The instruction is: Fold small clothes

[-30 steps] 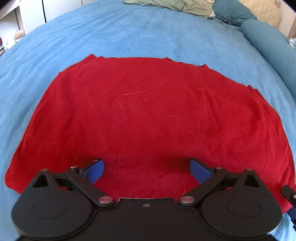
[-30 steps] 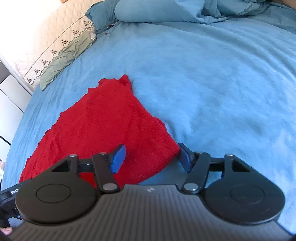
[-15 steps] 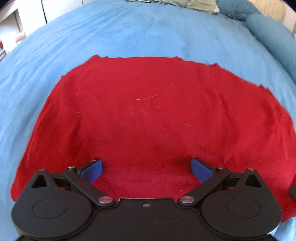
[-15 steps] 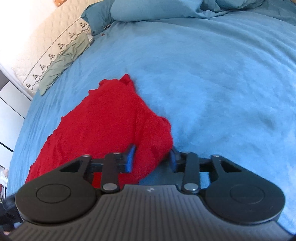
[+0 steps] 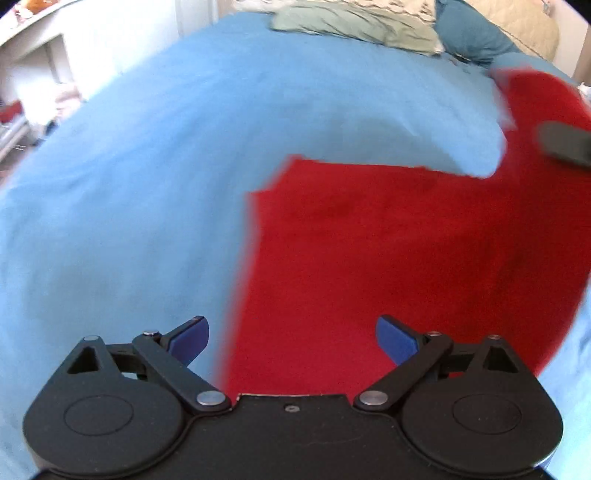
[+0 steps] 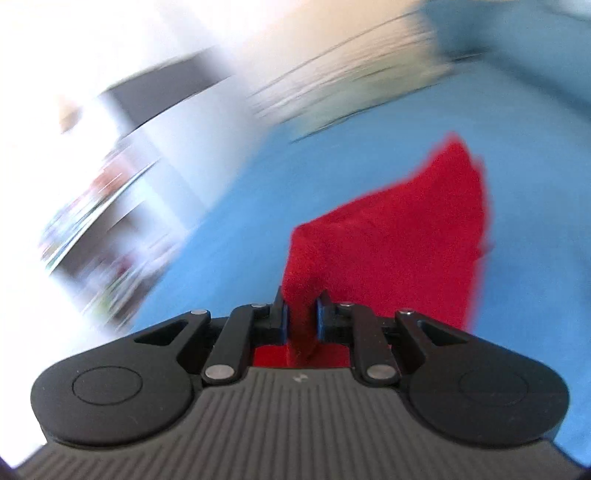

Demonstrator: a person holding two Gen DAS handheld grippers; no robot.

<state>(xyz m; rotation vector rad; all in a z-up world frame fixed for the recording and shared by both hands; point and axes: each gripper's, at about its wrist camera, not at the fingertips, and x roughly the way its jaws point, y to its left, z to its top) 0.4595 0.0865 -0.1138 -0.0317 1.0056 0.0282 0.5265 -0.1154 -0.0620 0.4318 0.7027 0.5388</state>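
Blue pads tip the two fingers of the left gripper (image 5: 291,338), which sit spread wide apart at the bottom of the left wrist view with nothing between them. One pad lies over the blue bedspread (image 5: 129,192), the other over the red garment (image 5: 399,258); the garment's straight left edge runs up the frame between them. Whether the fingertips touch the fabric cannot be told. This gripper points level across the bed, toward the pillows (image 5: 362,26) along the upper edge.

Across in the right wrist view, the right gripper (image 6: 301,314) has its fingers pinched nearly together on a bunched corner of the same red garment (image 6: 399,240). From the pinch the cloth rises as a lifted sheet into the centre right of the frame, tapering to a point at the top, with bedspread (image 6: 535,221) visible beside and beneath it. That view is tilted and heavily blurred; white shelving (image 6: 122,192) smears across the left half.

In the left wrist view a raised red flap stands at the upper right, with a dark blurred shape crossing it at the right edge.

Count: two grippers, one red garment, one bedspread, and three pillows that can be separated, one green, one teal, one beige.
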